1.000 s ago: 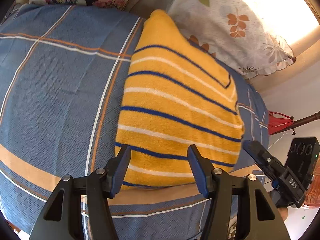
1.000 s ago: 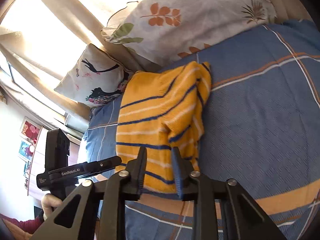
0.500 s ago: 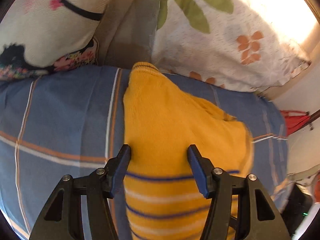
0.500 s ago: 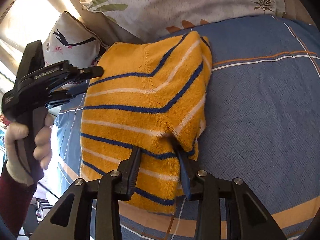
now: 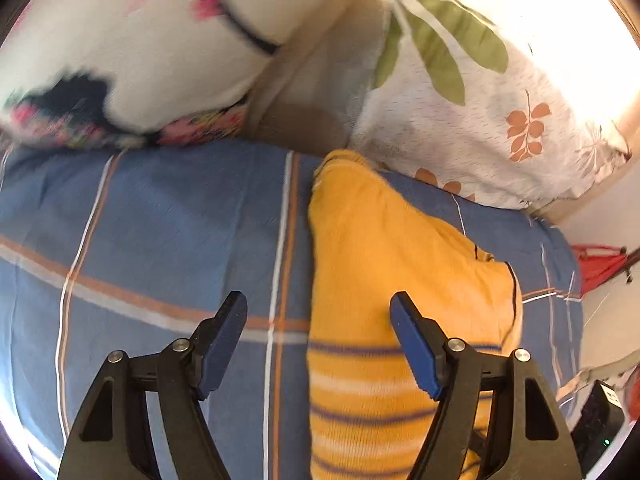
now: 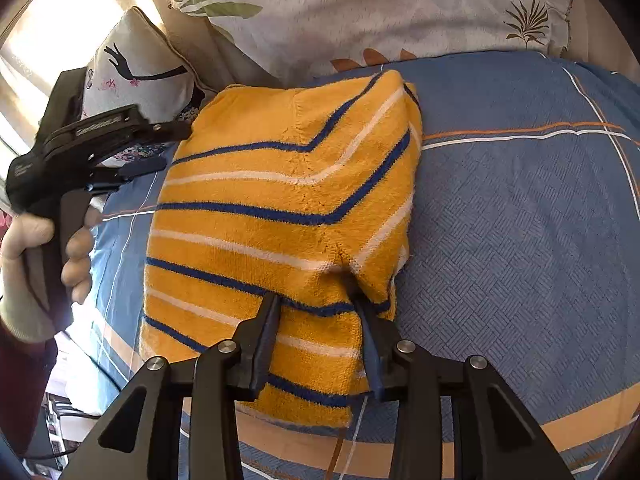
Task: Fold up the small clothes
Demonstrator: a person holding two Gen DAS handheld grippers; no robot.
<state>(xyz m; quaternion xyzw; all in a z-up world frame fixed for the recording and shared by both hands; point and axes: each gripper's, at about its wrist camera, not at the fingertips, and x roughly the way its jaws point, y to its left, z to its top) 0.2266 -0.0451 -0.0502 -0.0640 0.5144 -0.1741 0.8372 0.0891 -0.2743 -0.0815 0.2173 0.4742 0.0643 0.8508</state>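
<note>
Folding in progress: a striped yellow sweater (image 6: 280,220) lies partly folded on the bed (image 6: 520,220). Right gripper (image 6: 318,340) jaws, just widened, straddle its 6 o'clock fold; left gripper (image 5: 318,344) jaws, just opened, hold nothing. Next: regrasp an edge.

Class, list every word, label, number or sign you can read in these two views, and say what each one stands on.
Nothing here can be quoted as legible text.
Left tool, white lettering along its top: too blurred to read.
Left tool, small white print near its rear end: too small to read.
Striped sweater, leaf-print pillow, bedsheet: patterns only, no writing.
</note>
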